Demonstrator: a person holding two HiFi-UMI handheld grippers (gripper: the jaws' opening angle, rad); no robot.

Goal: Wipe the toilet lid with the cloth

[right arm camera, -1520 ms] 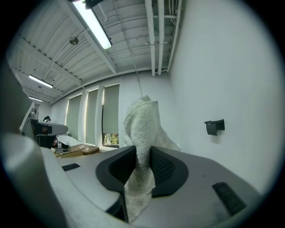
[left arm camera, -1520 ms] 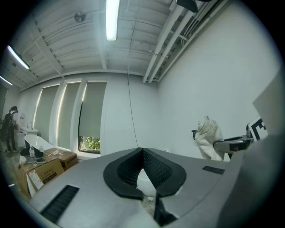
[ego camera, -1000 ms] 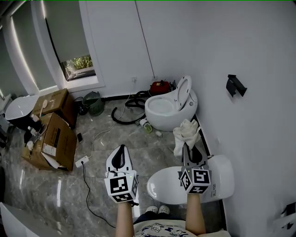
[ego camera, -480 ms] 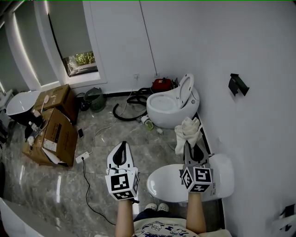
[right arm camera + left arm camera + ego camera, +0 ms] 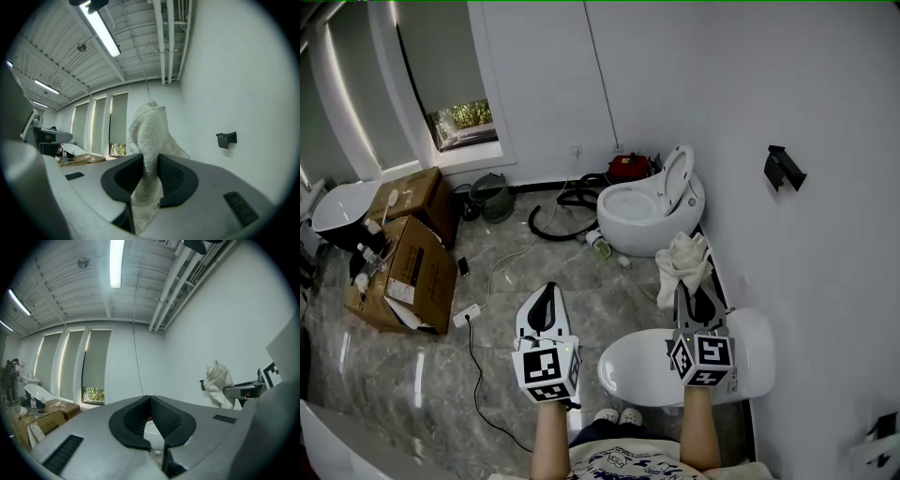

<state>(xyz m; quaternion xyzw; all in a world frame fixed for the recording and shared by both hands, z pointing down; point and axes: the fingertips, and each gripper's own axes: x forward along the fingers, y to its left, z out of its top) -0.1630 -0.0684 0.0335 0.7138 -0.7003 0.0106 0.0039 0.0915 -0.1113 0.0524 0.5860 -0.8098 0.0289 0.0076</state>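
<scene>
A white toilet with its lid (image 5: 645, 367) down stands by the right wall, just in front of the person. My right gripper (image 5: 690, 292) hovers over it, shut on a cream cloth (image 5: 684, 261) that sticks up and flops beyond the jaws. In the right gripper view the cloth (image 5: 149, 145) is pinched between the jaws of that gripper (image 5: 151, 161). My left gripper (image 5: 546, 300) hangs over the floor to the left of the toilet, shut and holding nothing. In the left gripper view its jaws meet at the tip of the gripper (image 5: 150, 399), and the cloth (image 5: 219, 380) shows at the right.
A second toilet (image 5: 639, 217) with raised lid stands farther along the wall, a red machine (image 5: 625, 169) and black hose (image 5: 555, 231) beside it. Cardboard boxes (image 5: 408, 272) sit at left; a power strip (image 5: 466, 315) and cable lie on the floor. A black bracket (image 5: 783, 169) hangs on the wall.
The head view has shifted a little. Both grippers keep nearly the same pose, and the cloth stays held in the right one.
</scene>
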